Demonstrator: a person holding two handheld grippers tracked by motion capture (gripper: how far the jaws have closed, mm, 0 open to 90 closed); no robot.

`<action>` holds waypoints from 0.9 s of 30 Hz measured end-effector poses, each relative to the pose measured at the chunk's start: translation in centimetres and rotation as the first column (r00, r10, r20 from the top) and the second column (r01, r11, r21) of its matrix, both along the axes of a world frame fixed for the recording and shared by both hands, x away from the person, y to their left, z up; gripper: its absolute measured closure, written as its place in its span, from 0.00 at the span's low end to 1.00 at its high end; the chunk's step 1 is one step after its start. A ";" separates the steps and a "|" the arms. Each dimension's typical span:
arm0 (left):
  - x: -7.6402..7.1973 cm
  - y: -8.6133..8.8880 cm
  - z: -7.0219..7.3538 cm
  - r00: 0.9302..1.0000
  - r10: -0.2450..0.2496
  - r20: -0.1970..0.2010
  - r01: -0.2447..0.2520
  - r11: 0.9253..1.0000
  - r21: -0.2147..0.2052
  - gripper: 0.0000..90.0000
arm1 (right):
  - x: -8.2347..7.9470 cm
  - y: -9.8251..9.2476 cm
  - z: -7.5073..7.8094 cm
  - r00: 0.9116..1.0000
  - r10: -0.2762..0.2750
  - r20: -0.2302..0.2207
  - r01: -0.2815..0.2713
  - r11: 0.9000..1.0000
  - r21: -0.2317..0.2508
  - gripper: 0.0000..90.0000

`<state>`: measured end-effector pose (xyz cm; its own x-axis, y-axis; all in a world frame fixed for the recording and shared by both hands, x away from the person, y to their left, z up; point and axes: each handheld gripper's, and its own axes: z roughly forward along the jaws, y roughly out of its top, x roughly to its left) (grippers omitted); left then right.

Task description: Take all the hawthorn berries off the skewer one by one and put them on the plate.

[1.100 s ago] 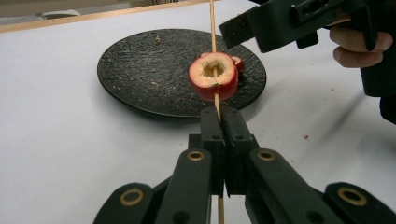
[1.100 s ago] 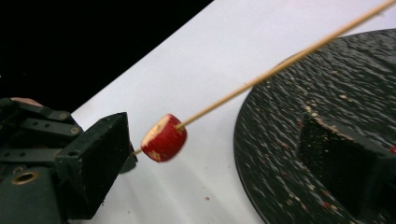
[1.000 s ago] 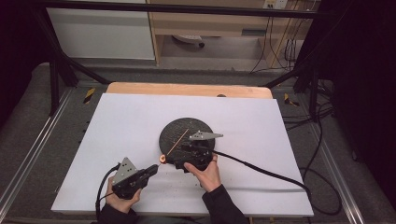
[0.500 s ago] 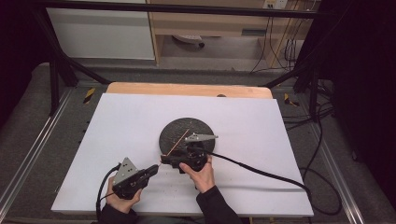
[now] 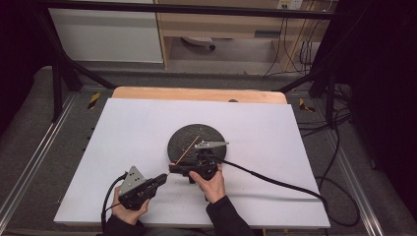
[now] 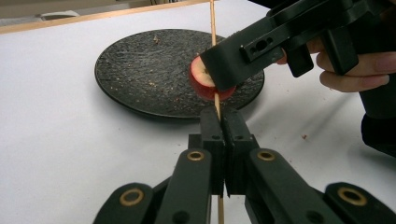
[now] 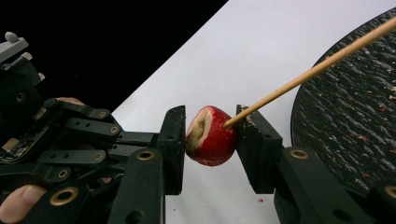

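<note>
partly hidden behind the right tool [image 7: 208,135], just closed on the apple piece [image 7: 211,136], the left tool [image 6: 223,135] clamps the skewer [image 6: 214,28].

We see the skewer [image 6: 214,28] cut off at the top edge, and the right gripper [image 6: 219,77] hides part of the red fruit piece [image 6: 200,79].

Right gripper [image 7: 210,135] seen from behind its own two black jaws, just closed in on a red fruit piece [image 7: 211,136] with pale cut flesh facing left. Both jaws touching it, one on each side. Wooden skewer [image 7: 308,72] running from the fruit up to the right, over the dark speckled plate [image 7: 345,126]. White desk [image 7: 280,42] beneath. Left gripper [image 7: 70,140] at left, with fingertips [image 7: 21,200] behind it.
</note>
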<state>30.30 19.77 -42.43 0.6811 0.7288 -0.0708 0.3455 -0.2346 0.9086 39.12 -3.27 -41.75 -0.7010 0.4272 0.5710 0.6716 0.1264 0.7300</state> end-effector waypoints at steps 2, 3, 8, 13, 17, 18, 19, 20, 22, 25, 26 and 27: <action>0.0 0.0 0.0 1.000 0.001 0.004 -0.001 1.000 0.002 0.98 | 0.0 0.0 0.1 1.000 0.001 -0.003 -0.001 1.000 0.001 0.73; 0.0 0.0 0.1 1.000 0.001 0.005 -0.001 1.000 -0.001 0.98 | 0.1 -0.1 0.1 1.000 0.000 0.001 0.000 1.000 0.004 0.73; -0.1 0.1 0.2 1.000 0.003 0.011 -0.003 1.000 -0.006 0.98 | 0.3 -0.3 0.6 1.000 -0.025 0.014 0.024 1.000 0.006 0.73; -0.1 0.1 0.2 1.000 0.001 0.010 -0.001 1.000 -0.008 0.98 | 0.5 -0.6 1.1 1.000 -0.026 0.015 0.026 1.000 0.010 0.76; -0.1 0.1 0.2 1.000 0.001 0.015 -0.001 1.000 -0.011 0.98 | 0.6 -0.7 1.3 1.000 -0.023 0.017 0.023 1.000 0.011 0.76; -0.2 0.1 0.2 1.000 0.002 0.016 -0.002 1.000 -0.011 0.98 | 0.6 -0.7 1.3 1.000 -0.024 0.016 0.024 1.000 0.011 0.76; -0.2 0.1 0.2 1.000 0.004 0.016 -0.004 1.000 -0.008 0.98 | 0.5 -0.7 1.3 1.000 -0.026 0.014 0.026 1.000 0.013 0.76; -0.2 0.1 0.2 1.000 0.004 0.016 -0.004 1.000 -0.009 0.98 | 0.5 -0.6 1.2 1.000 -0.027 0.016 0.027 1.000 0.011 0.76; -0.2 0.1 0.2 1.000 0.006 0.022 -0.005 1.000 -0.011 0.98 | 0.5 -0.6 1.1 1.000 -0.026 0.016 0.025 1.000 0.012 0.73; -0.3 0.1 0.3 1.000 0.006 0.030 -0.006 1.000 -0.014 0.98 | 0.5 -0.5 1.1 1.000 -0.017 0.006 0.017 1.000 0.017 0.69; -0.3 0.1 0.3 1.000 0.006 0.030 -0.005 1.000 -0.014 0.98 | 0.4 -0.5 1.0 1.000 -0.016 0.006 0.016 1.000 0.016 0.68; -0.3 0.1 0.3 1.000 0.006 0.031 -0.005 1.000 -0.014 0.98 | 0.4 -0.5 1.0 1.000 -0.015 0.007 0.015 1.000 0.017 0.67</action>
<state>29.99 19.87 -42.11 0.6789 0.7318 -0.0598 0.3184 -0.2201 0.9220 39.55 -3.77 -40.79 -0.6988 0.4283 0.5729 0.6679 0.1039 0.7370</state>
